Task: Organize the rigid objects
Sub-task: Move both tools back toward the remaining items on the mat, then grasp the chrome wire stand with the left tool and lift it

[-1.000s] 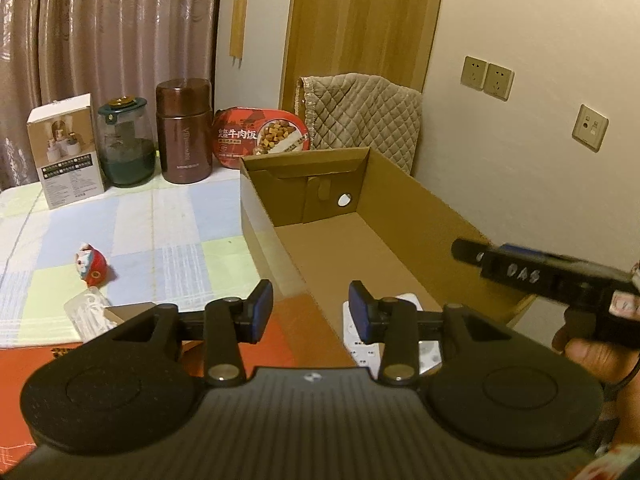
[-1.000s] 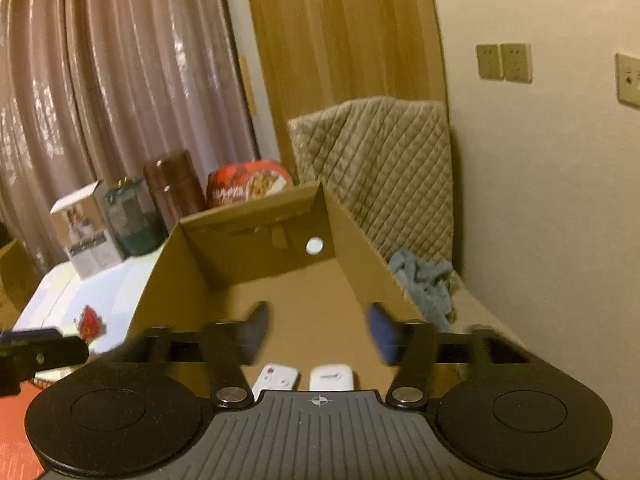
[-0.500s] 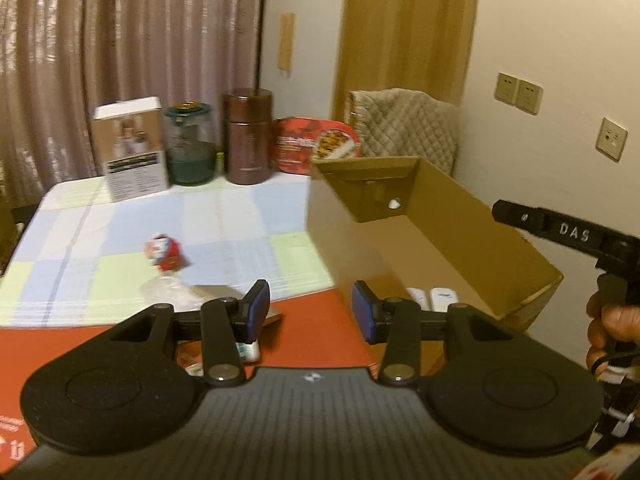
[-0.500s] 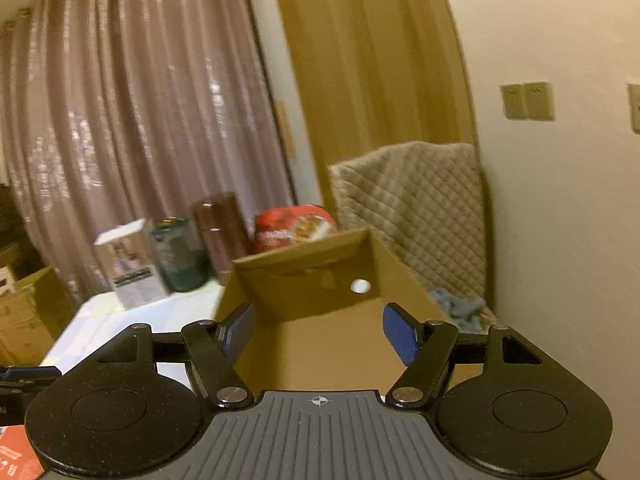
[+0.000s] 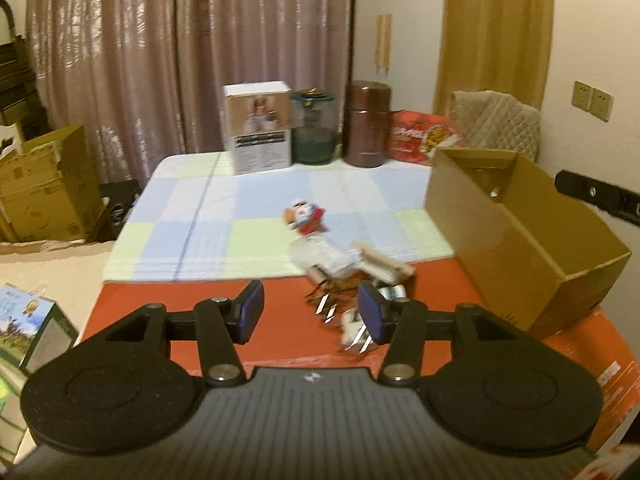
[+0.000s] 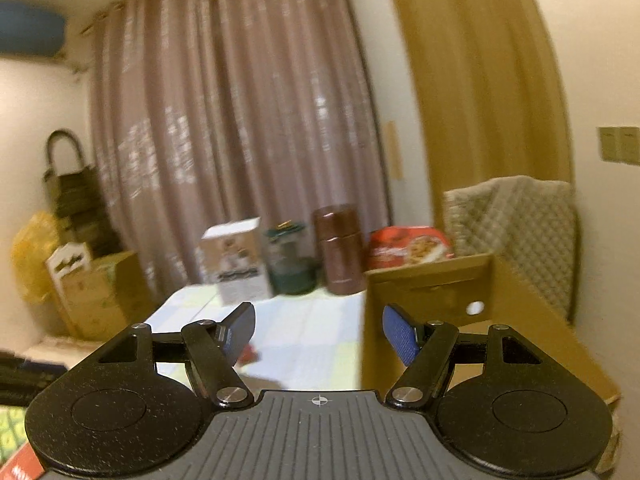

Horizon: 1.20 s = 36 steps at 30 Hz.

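The left gripper (image 5: pixel 311 311) hung above the near edge of the red surface (image 5: pixel 280 304), its blue-padded fingers spread wide with nothing between them. Just ahead of its right finger lay a loose heap of small objects (image 5: pixel 352 280): a clear plastic piece, a pale wooden clip-like piece, some dark tangled bits and a few small white items, all blurred too much to name with confidence. A little farther back, on the checked tablecloth (image 5: pixel 224 216), stood a small red-and-white figurine (image 5: pixel 305 217), apart from the heap. The open cardboard box (image 5: pixel 520 232) sat at the right side of the table, its near corner resting on the red surface; what lay inside could not be seen from the left wrist view. Along the far edge of the table stood a white carton (image 5: pixel 258 128), a green-lidded glass jar (image 5: pixel 313 128), a brown canister (image 5: pixel 367 124) and a red food package (image 5: pixel 424 138), side by side. The right gripper (image 6: pixel 318 334) was held higher, its fingers also wide apart and empty, with the cardboard box (image 6: pixel 480 320) to the right of its right finger and the tablecloth (image 6: pixel 304 340) beyond the gap. A quilted cloth (image 6: pixel 516 232) hung behind the box near the wall.
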Motion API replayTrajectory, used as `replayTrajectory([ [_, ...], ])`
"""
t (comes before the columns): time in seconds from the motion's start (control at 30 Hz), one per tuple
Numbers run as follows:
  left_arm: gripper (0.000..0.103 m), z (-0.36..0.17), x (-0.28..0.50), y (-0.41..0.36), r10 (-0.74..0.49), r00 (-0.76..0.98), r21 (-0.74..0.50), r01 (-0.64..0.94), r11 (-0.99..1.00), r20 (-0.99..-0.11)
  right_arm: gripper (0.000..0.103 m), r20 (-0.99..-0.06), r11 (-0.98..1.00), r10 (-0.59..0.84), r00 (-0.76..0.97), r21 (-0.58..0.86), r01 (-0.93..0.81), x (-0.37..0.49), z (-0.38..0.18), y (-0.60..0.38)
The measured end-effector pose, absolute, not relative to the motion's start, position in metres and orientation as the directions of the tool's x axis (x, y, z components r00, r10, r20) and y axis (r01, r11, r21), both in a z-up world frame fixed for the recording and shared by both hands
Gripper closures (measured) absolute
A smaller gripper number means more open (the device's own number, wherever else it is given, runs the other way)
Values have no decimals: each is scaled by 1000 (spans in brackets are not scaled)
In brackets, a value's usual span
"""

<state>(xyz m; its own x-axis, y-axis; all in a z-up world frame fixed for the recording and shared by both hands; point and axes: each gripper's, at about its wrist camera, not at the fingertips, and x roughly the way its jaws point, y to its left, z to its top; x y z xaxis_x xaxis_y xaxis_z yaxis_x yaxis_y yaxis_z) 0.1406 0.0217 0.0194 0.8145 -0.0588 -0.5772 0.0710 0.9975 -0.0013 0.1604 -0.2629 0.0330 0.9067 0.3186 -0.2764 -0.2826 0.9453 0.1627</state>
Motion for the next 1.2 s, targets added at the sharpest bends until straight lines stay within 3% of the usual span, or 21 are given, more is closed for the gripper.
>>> replayTrajectory([
  [0.2,53,-1,136,38,-52,798,5,69,998,-601,35,-352,921,388,852,116,-372,155,10,-223],
  [0.33,45,-20,140,44,-101,783,-25,109,994,-614,35,-428,909,408,807,108,-402,158,-12,-205],
  [0.9,43,-77,198,49,-229,693,-81,240,967,-683,35,-633,906,372,679,88,-414,207,-74,-183],
  [1.2,26,-90,235,33,-347,629,-119,375,919,-696,35,-694,909,347,630,84,-409,236,-95,-174],
])
